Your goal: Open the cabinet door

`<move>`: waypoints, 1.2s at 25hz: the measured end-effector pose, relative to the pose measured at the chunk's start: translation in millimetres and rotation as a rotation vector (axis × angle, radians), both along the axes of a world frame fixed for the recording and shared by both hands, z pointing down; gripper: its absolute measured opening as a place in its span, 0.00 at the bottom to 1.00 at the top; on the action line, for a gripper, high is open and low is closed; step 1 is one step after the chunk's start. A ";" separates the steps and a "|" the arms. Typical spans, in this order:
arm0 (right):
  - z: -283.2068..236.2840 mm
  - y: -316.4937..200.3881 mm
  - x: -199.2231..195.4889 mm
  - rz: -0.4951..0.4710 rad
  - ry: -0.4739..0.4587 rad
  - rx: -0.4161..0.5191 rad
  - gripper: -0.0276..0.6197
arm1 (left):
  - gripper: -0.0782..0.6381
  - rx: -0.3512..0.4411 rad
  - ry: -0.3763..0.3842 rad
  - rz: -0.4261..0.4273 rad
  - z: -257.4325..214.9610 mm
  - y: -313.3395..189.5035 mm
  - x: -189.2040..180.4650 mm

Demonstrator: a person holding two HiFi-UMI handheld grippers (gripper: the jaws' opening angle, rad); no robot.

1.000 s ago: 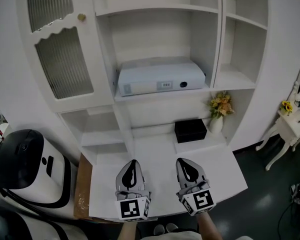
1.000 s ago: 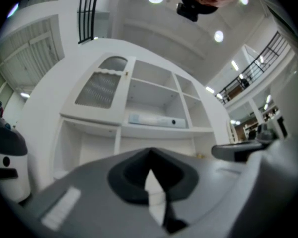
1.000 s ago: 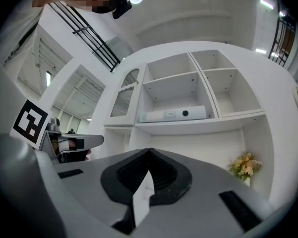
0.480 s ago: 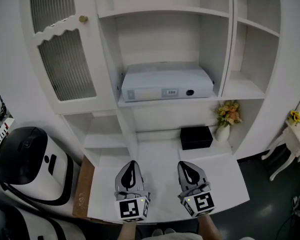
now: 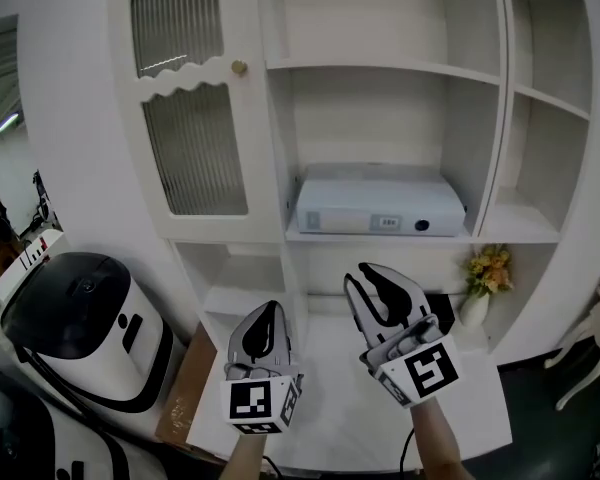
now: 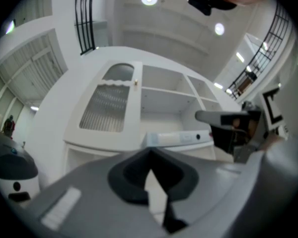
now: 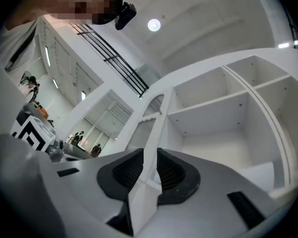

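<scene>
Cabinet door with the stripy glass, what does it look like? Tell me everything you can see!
The cabinet door is white and looks like painted wood, with a rounded top. It holds two panes of ribbed glass, split by a wavy white rail. A small gold-coloured knob sits on its right edge. It stands upright and shut, at the upper left of the shelf unit, beside the open shelves. Nothing touches it.

White cabinet [image 5: 400, 68], ribbed-glass door [image 5: 195, 153], gold knob [image 5: 239, 67], pale grey box [image 5: 380, 208], yellow flowers [image 5: 490, 268]
</scene>
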State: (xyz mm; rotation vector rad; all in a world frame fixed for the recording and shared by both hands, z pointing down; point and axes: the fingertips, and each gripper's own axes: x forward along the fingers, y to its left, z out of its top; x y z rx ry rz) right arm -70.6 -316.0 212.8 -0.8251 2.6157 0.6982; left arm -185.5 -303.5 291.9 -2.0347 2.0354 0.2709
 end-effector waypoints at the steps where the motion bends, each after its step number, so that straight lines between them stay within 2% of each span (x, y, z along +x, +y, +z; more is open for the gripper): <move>1: -20.9 3.9 -7.8 -0.016 -0.003 0.050 0.15 | 0.12 0.005 0.002 -0.011 -7.4 0.3 -5.2; 5: -97.9 17.7 -38.4 -0.060 -0.015 0.230 0.16 | 0.12 0.020 0.011 -0.054 -34.9 3.9 -27.5; 8: -138.5 9.9 -63.8 -0.033 0.017 0.286 0.19 | 0.12 0.033 0.007 -0.088 -51.8 7.6 -42.3; 12: -190.0 -5.8 -94.7 -0.013 0.005 0.354 0.21 | 0.12 0.039 -0.015 -0.131 -65.9 11.4 -56.2; 19: -237.5 -49.2 -143.2 0.078 0.093 0.382 0.23 | 0.12 0.038 -0.036 -0.179 -77.2 15.2 -70.0; 26: -247.2 -79.5 -178.2 0.141 0.203 0.386 0.23 | 0.12 0.032 -0.020 -0.217 -76.4 20.9 -87.2; 30: -248.0 -86.8 -190.8 0.187 0.234 0.402 0.23 | 0.12 0.015 -0.025 -0.233 -69.3 23.1 -94.2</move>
